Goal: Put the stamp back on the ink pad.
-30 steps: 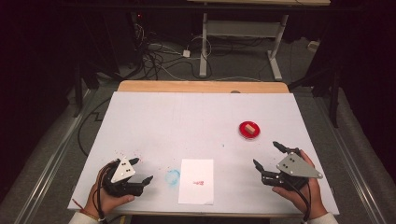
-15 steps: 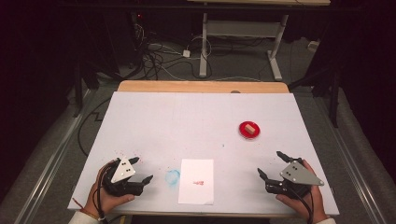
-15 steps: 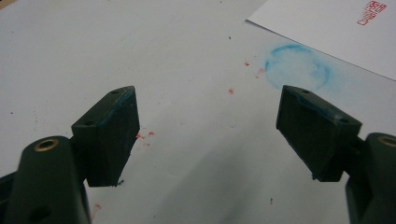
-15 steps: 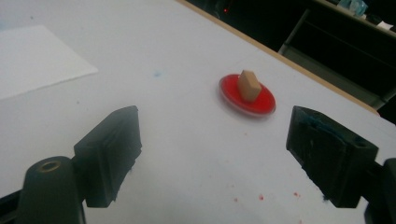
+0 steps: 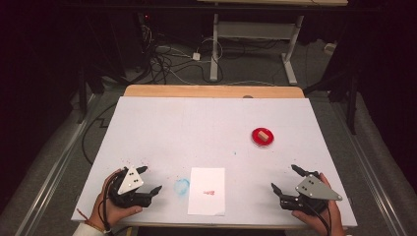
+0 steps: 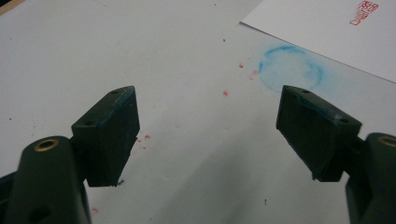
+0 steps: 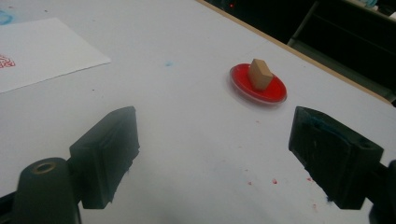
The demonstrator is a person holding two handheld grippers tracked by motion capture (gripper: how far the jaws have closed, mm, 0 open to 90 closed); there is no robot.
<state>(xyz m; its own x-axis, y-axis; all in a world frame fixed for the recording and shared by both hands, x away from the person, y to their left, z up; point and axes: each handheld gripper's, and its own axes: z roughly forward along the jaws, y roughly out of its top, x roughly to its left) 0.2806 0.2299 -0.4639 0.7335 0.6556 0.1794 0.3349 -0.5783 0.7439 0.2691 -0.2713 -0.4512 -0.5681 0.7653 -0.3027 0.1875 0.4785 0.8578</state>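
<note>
Tan wooden block (image 7: pixel 260 73) upright on red dish (image 7: pixel 271 93), white paper (image 5: pixel 207 191) stamped red — both grippers wide open, empty

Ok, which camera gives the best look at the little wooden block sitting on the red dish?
The right gripper view: the wooden block sits close and sharp on the red dish, its faces clear. The high view shows it small and far off.

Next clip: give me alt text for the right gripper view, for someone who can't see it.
The right gripper hangs open and empty over a white table, its two black fingers spread wide. Beyond them, a small tan wooden block sits on a round red pad. A white sheet of paper with a red stamp mark lies at upper left.
</note>
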